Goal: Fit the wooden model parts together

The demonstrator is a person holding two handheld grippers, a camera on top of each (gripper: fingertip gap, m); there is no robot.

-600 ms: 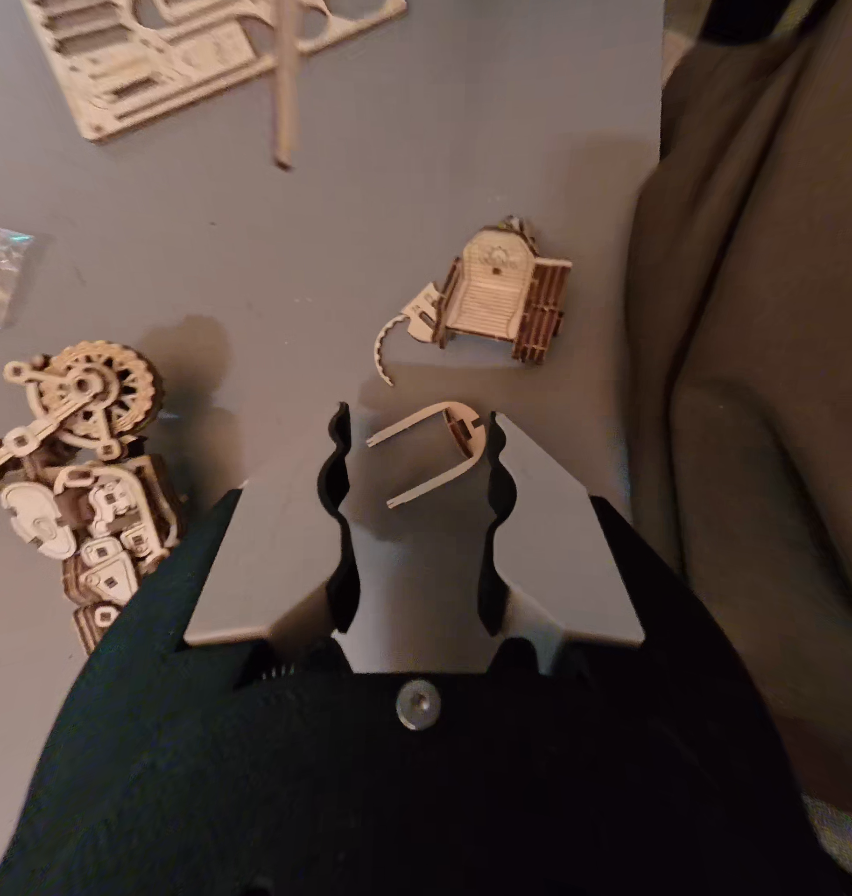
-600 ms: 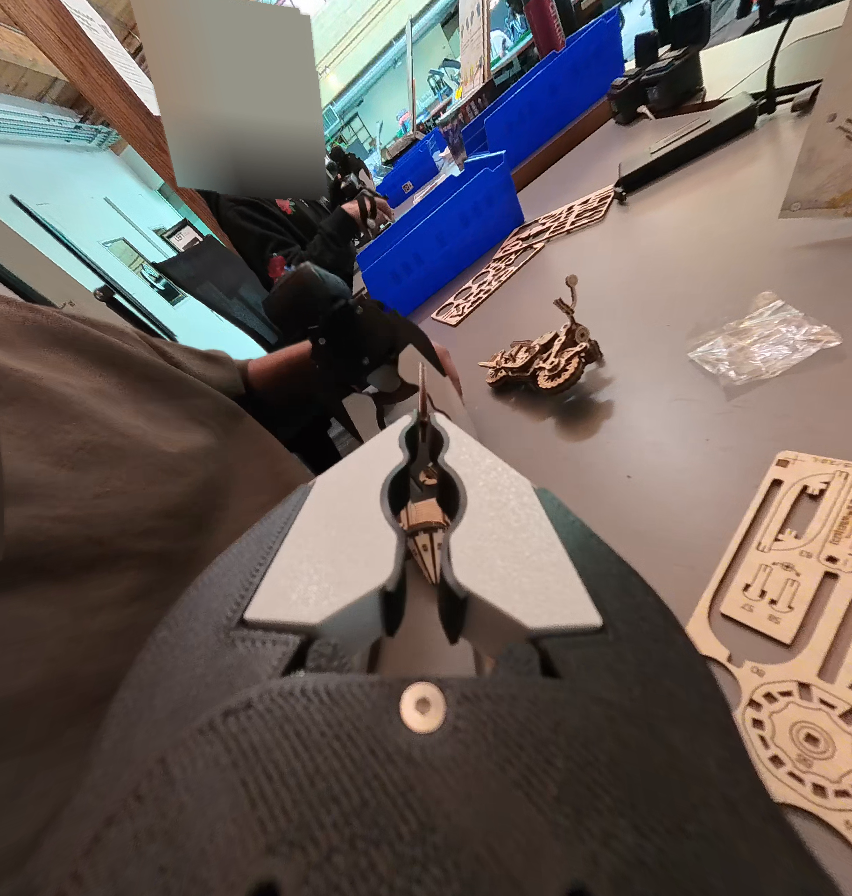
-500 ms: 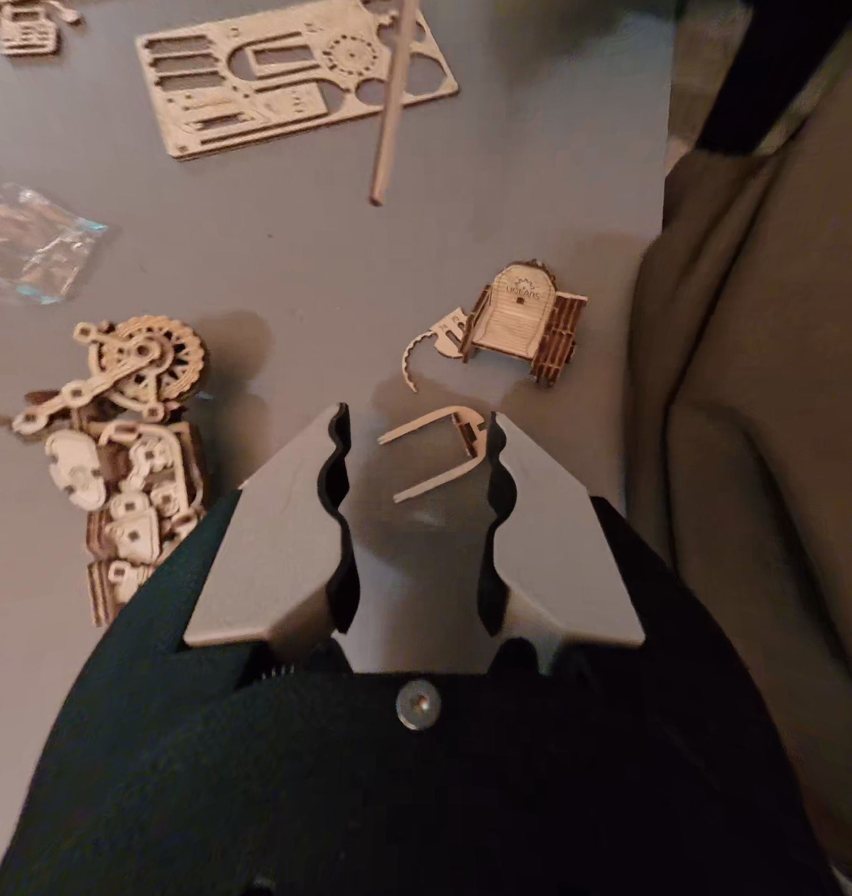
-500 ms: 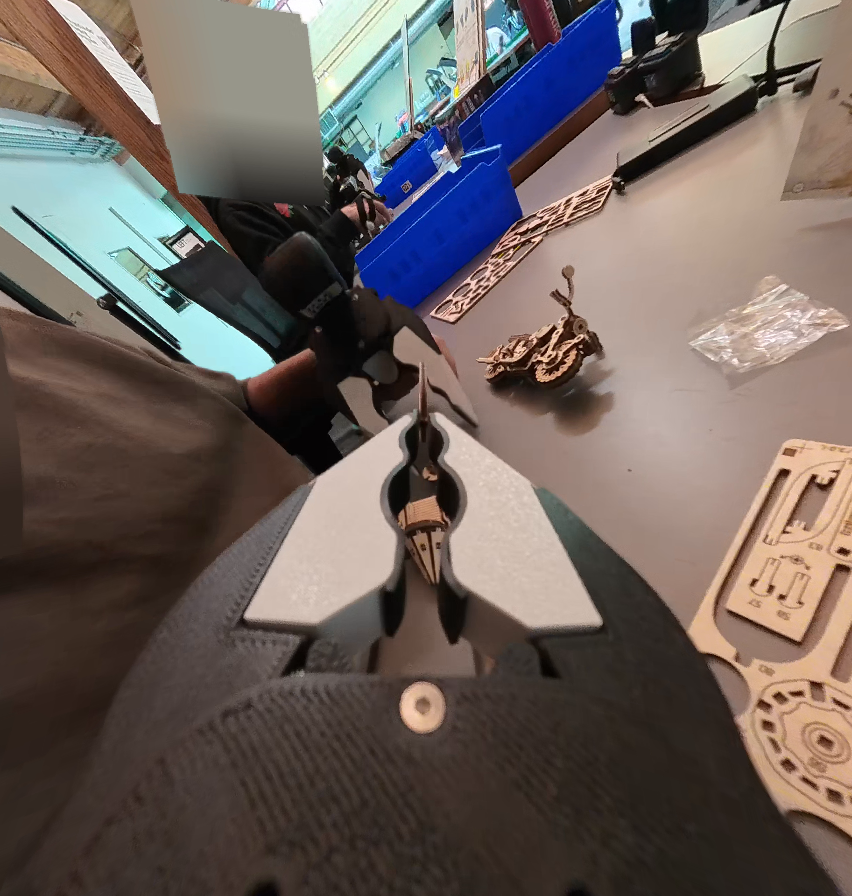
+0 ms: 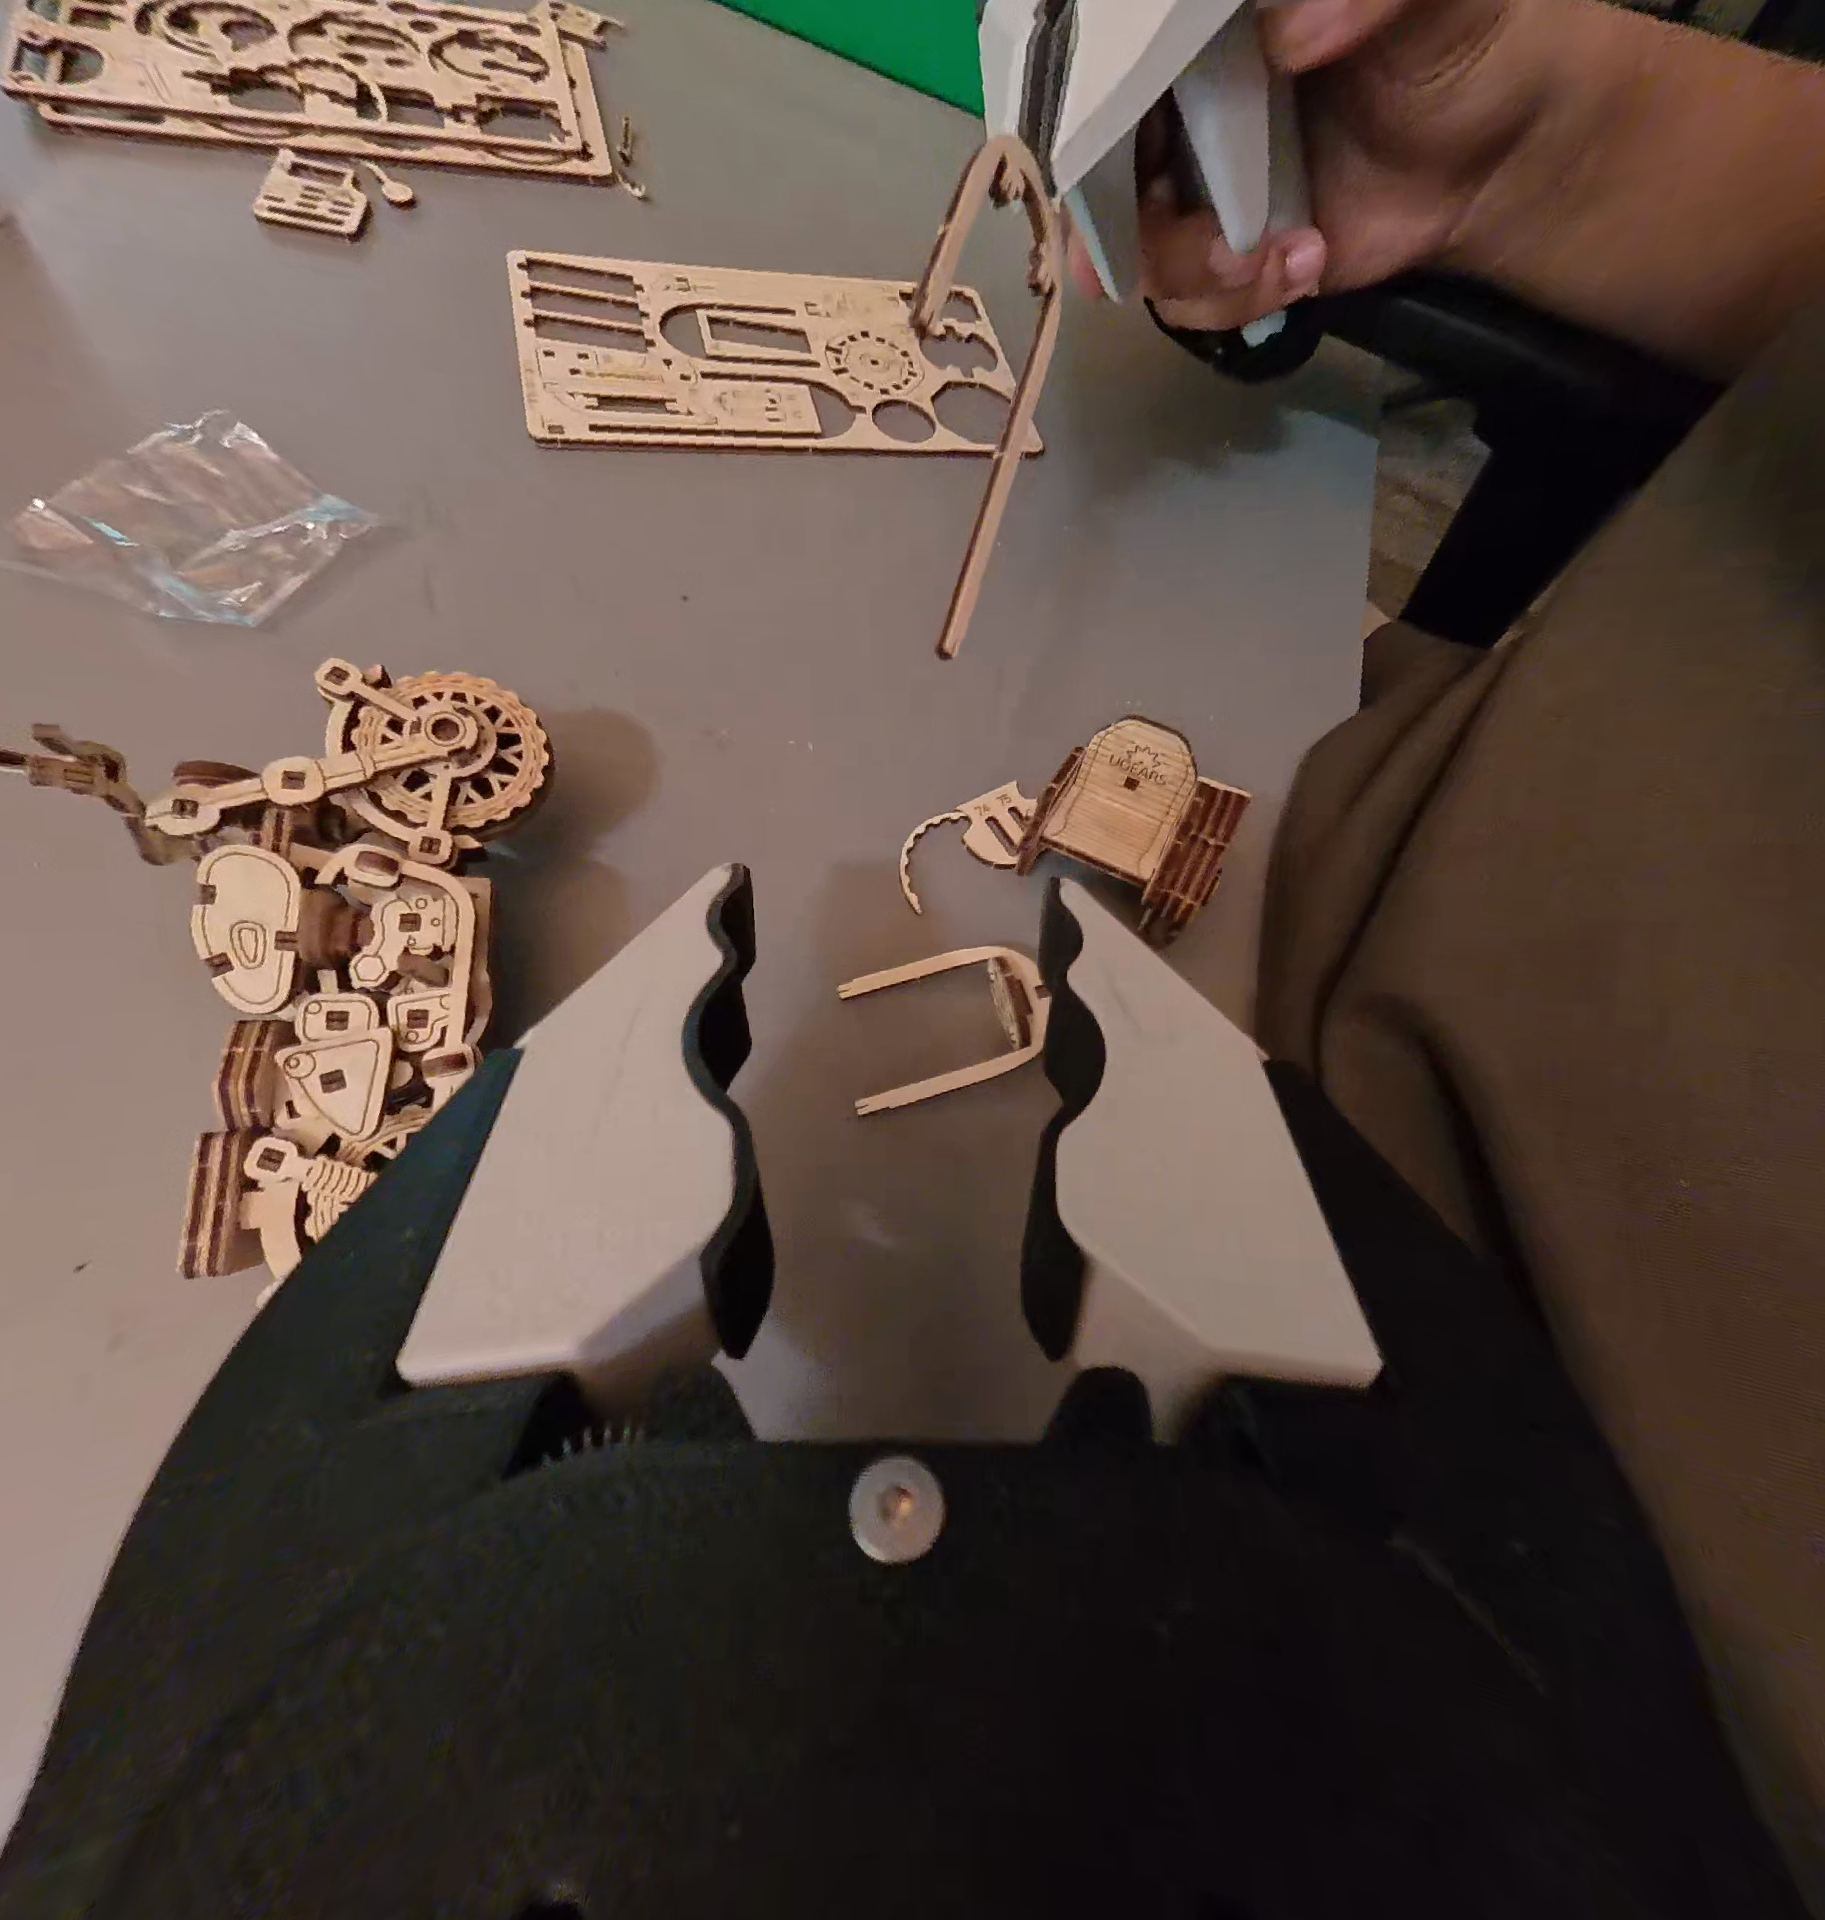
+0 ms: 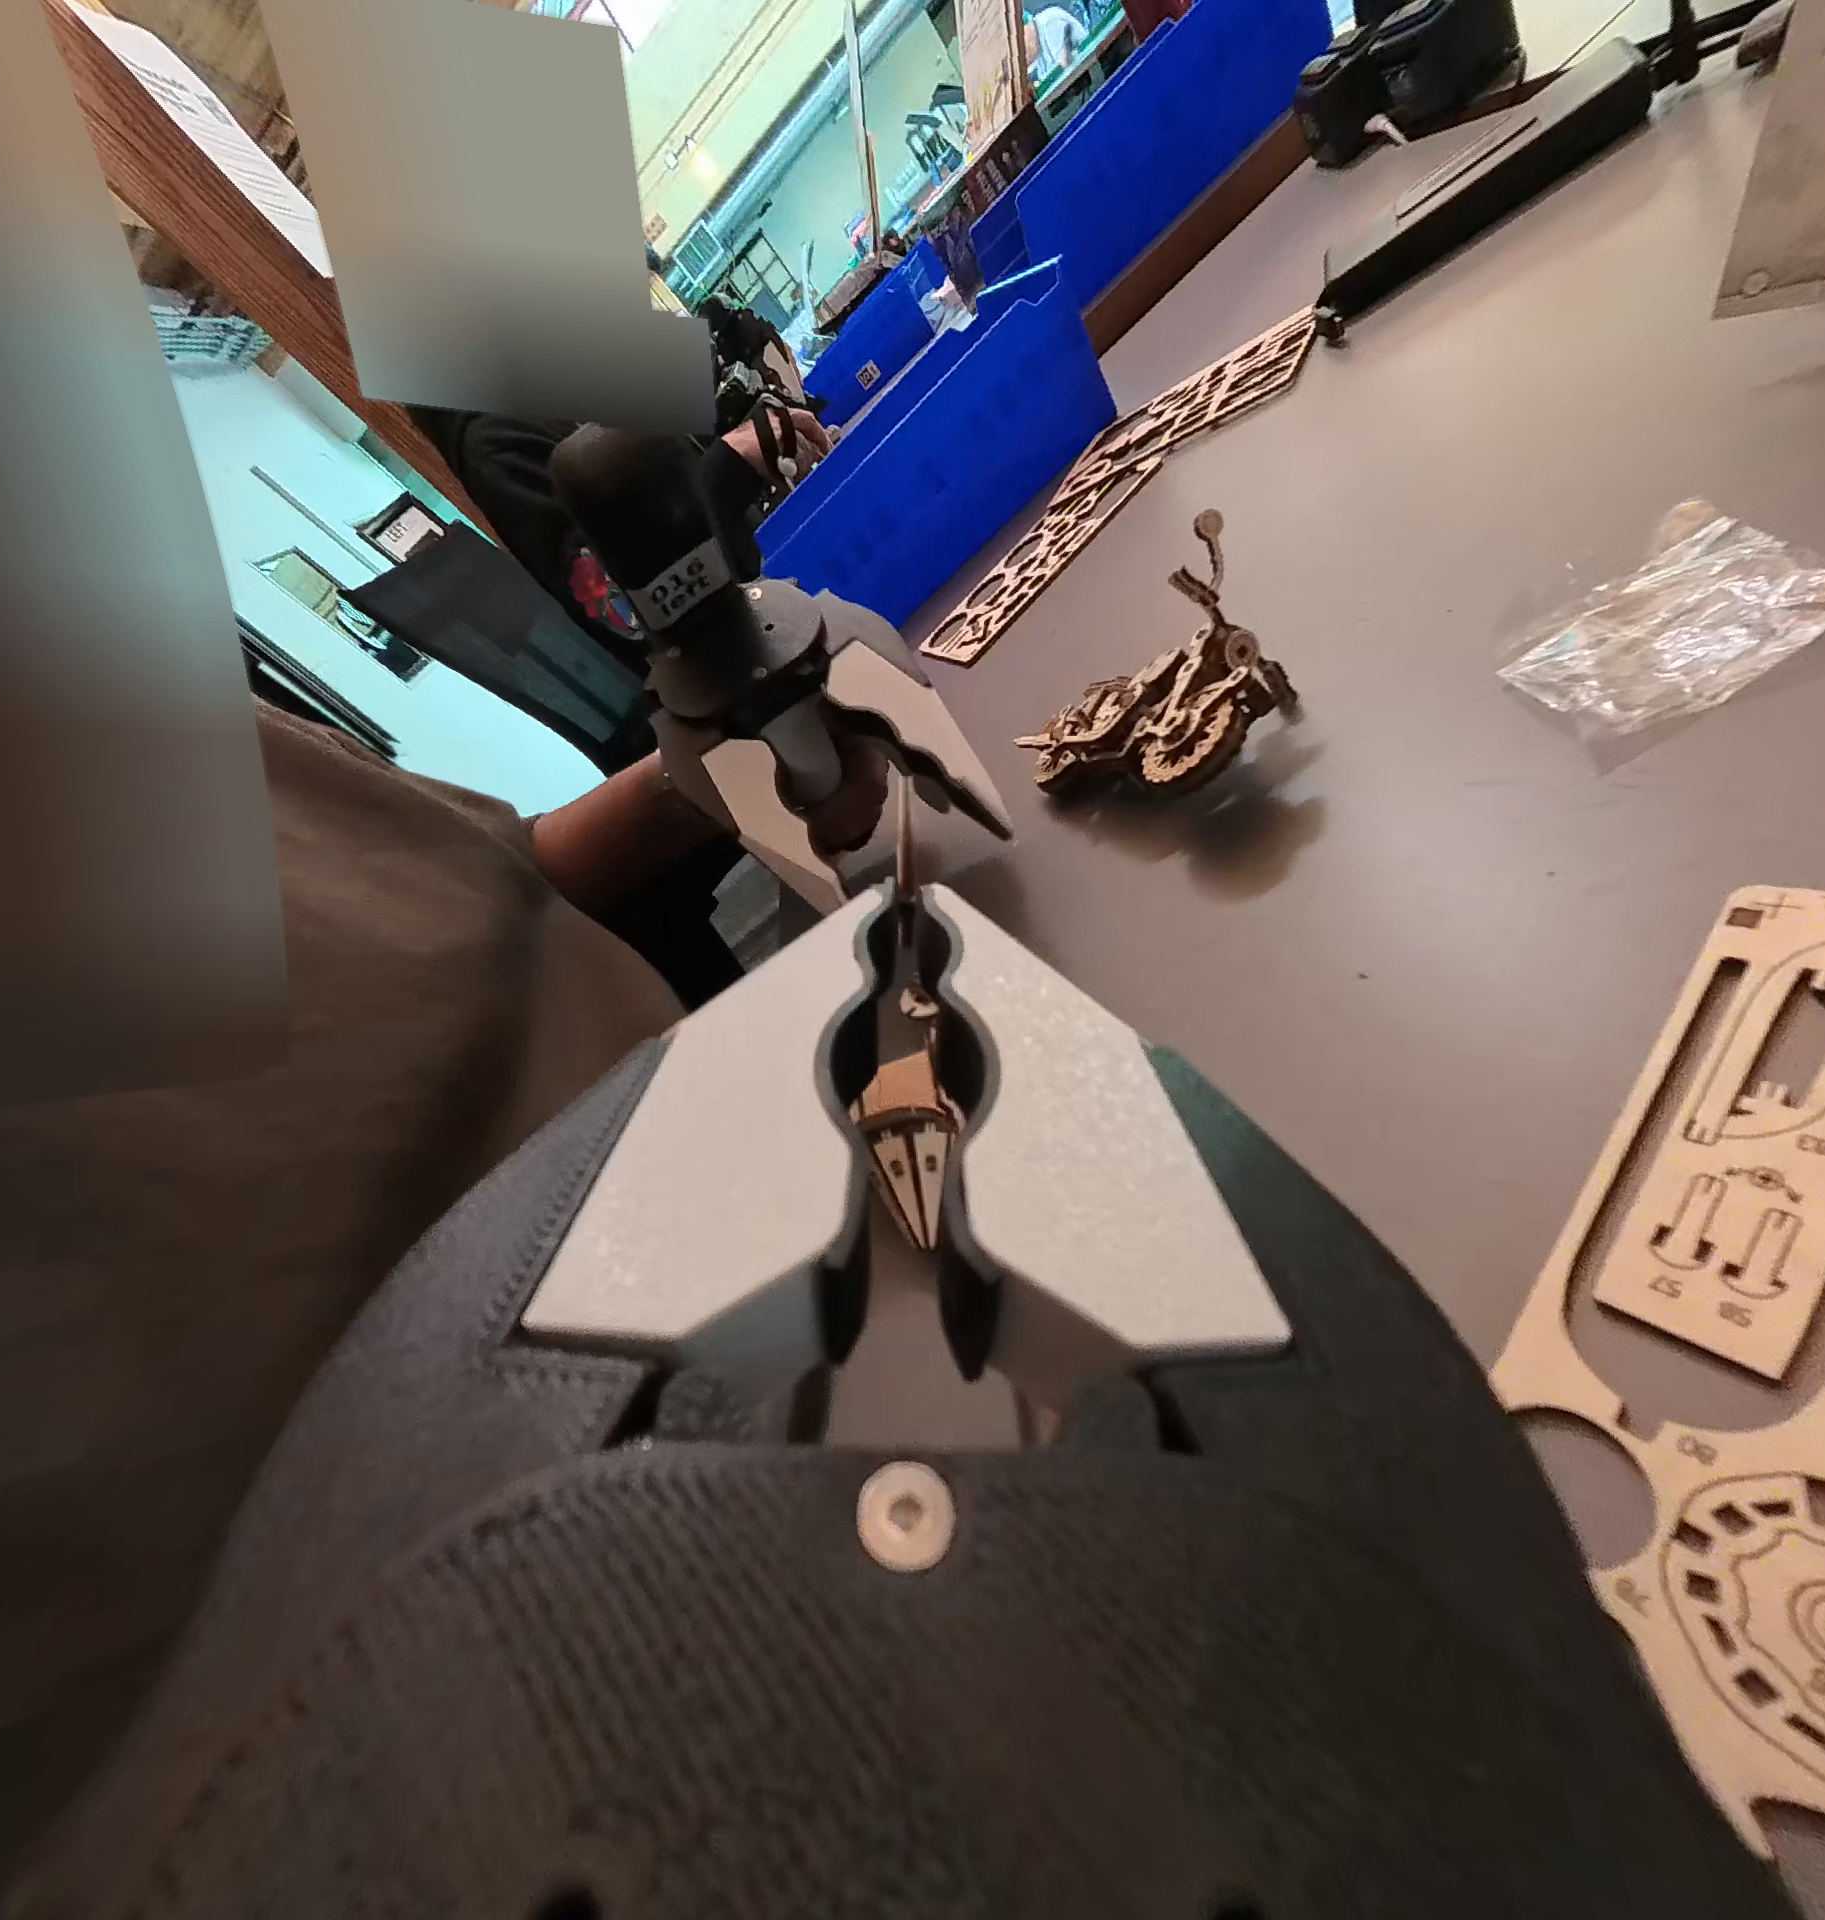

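Observation:
My left gripper [image 5: 895, 904] is open just above the grey table [image 5: 679, 623]. A small U-shaped wooden piece [image 5: 1010, 1003] lies between its fingers, close to the right finger. A wooden seat part [image 5: 1126, 821] lies just beyond it near the table edge. The part-built wooden motorcycle [image 5: 347, 935] lies on its side to the left. My right gripper [image 6: 903, 894] is shut on a long wooden fork piece [image 6: 908, 1164]. In the left wrist view this gripper [image 5: 1053, 94] holds the fork [image 5: 981, 551] in the air, legs pointing down.
A punched wooden sheet [image 5: 762, 353] lies under the hanging fork, with more sheets [image 5: 295, 83] at the back left. A clear plastic bag [image 5: 181, 520] lies left. Blue bins [image 6: 939, 447] stand past the motorcycle [image 6: 1168, 707]. A person's brown clothing [image 5: 1614, 1039] borders the table's right edge. Across from one pair of fingers to the other is roughly 12 centimetres. My left gripper is the nearer one to the part-built wooden motorcycle [image 5: 347, 935]: about 7 centimetres, against 15 centimetres. My right wrist view [image 6: 1117, 697] looks at it from another angle.
The left wrist view has drawn back from the table, still open over the small U-shaped piece. My right gripper with the fork has come into that view at the top.

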